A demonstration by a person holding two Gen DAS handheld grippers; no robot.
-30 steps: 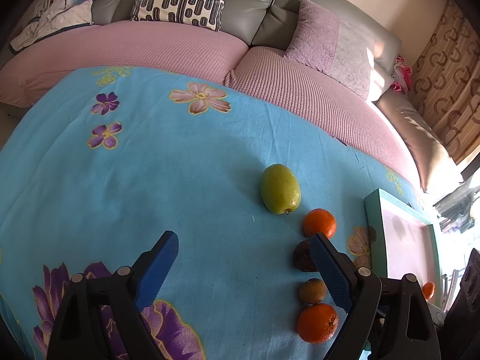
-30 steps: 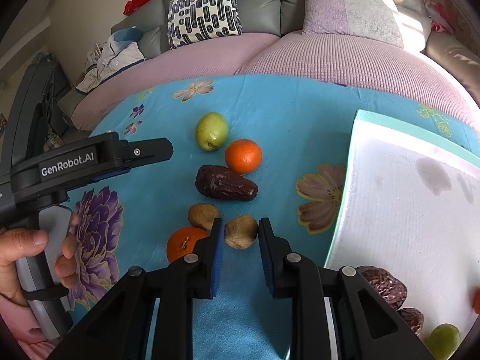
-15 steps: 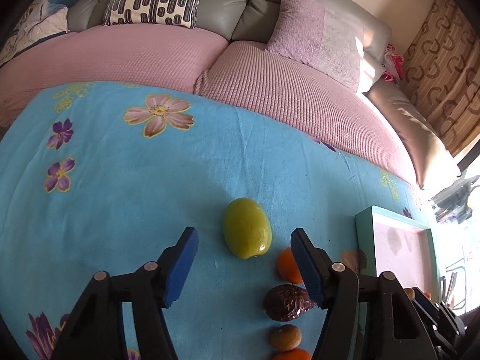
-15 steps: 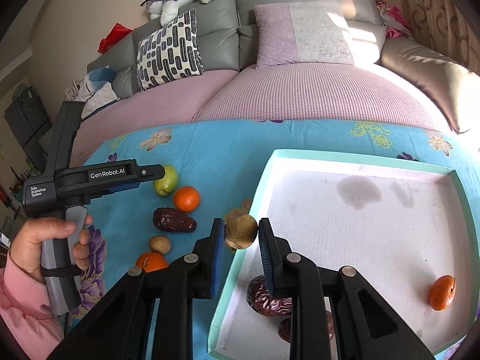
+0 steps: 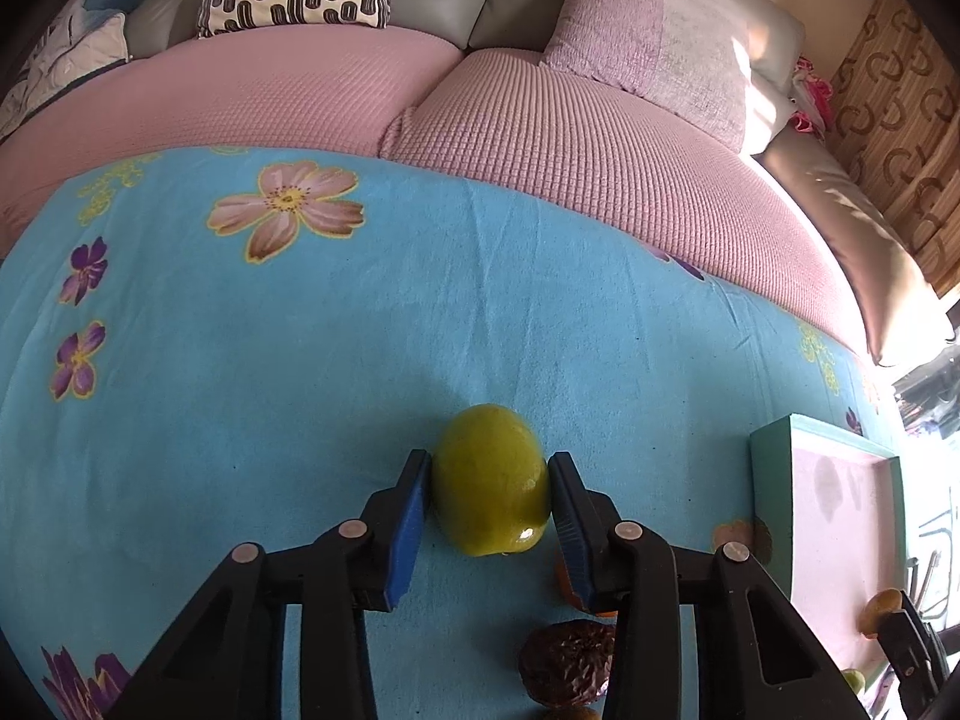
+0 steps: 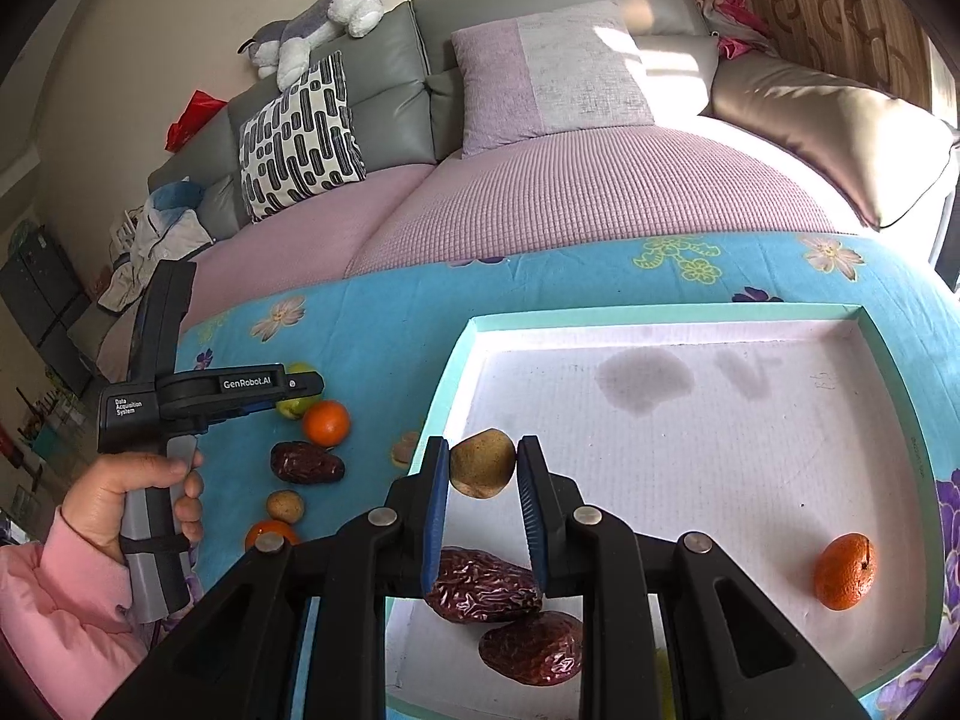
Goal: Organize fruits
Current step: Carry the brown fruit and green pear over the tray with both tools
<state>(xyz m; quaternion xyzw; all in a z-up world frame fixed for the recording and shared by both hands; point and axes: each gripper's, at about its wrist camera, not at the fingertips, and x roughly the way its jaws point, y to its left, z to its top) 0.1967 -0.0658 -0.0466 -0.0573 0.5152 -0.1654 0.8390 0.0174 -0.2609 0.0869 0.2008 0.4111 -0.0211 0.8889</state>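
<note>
While the left claw (image 5: pixel 489 501) straddles the green fruit (image 5: pixel 491 480) on the blue cloth (image 5: pixel 300 360), its pads (image 5: pixel 410 507) sit against both flanks, narrowed onto the fruit, which looks to rest on the table under the cloth, so I judge the grip just made and the lift not begun; the fingers come in low and level, which suits a round, smooth skin that could slip out of a high pinch. The right claw (image 6: pixel 482 483) is closed to a narrow gap on a small brown fruit (image 6: pixel 482 463), carried clear above the near left part of the tray (image 6: pixel 660 317); holding it over the white floor rather than the rim lets it drop inside without bouncing out. In the tray lie two dates (image 6: pixel 486 585) close together just under that claw, and a tangerine (image 6: pixel 845 571) well apart at the right, so like seems grouped with like and the brown fruit probably wants its own spot. Left on the cloth are a tangerine (image 6: pixel 326 423) beside the green fruit, a date (image 6: pixel 307 463), another brown fruit (image 6: pixel 285 506) and a second tangerine (image 6: pixel 270 533); the task seems about half done. A person's hand (image 6: pixel 129 501) grips the left handle.
</note>
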